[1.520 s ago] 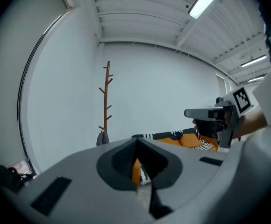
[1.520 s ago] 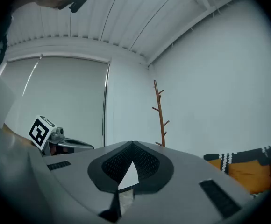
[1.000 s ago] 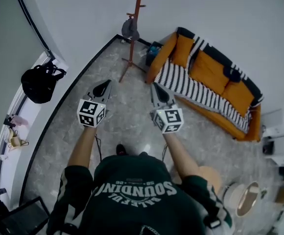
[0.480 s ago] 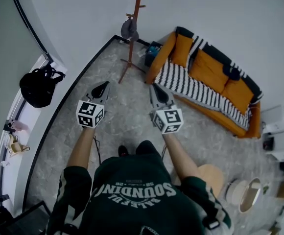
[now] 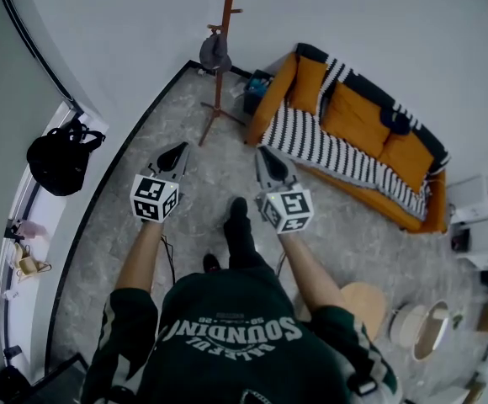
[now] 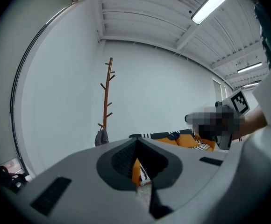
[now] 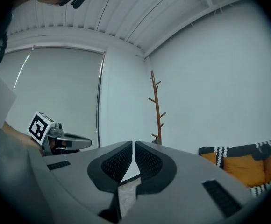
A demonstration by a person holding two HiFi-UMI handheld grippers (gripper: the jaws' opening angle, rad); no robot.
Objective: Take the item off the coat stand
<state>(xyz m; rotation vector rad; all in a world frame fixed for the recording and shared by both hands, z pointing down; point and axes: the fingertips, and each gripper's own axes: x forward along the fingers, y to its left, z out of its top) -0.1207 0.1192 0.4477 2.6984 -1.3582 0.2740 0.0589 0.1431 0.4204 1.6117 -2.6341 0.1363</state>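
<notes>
A brown wooden coat stand (image 5: 220, 49) rises in the far corner by the white wall. A grey cap-like item (image 5: 214, 53) hangs on one of its low pegs. Both grippers are held out in front of me, well short of the stand and apart from it. My left gripper (image 5: 177, 151) is shut and empty. My right gripper (image 5: 266, 153) also looks shut, with nothing between its pads. The left gripper view shows the stand (image 6: 106, 101) with the grey item (image 6: 101, 137) beyond the closed gripper (image 6: 136, 141). In the right gripper view the stand (image 7: 157, 110) lies past the gripper (image 7: 133, 144).
An orange sofa (image 5: 358, 124) with a striped blanket stands right of the stand, a blue object (image 5: 255, 91) at its near end. A black bag (image 5: 57, 160) sits on the window ledge at left. A round stool (image 5: 363, 301) and a white bin (image 5: 419, 331) are at lower right.
I have stepped forward: a foot now shows ahead between the arms, and the bag and ledge have slid down and left. Both grippers keep their pose, jaws unchanged.
</notes>
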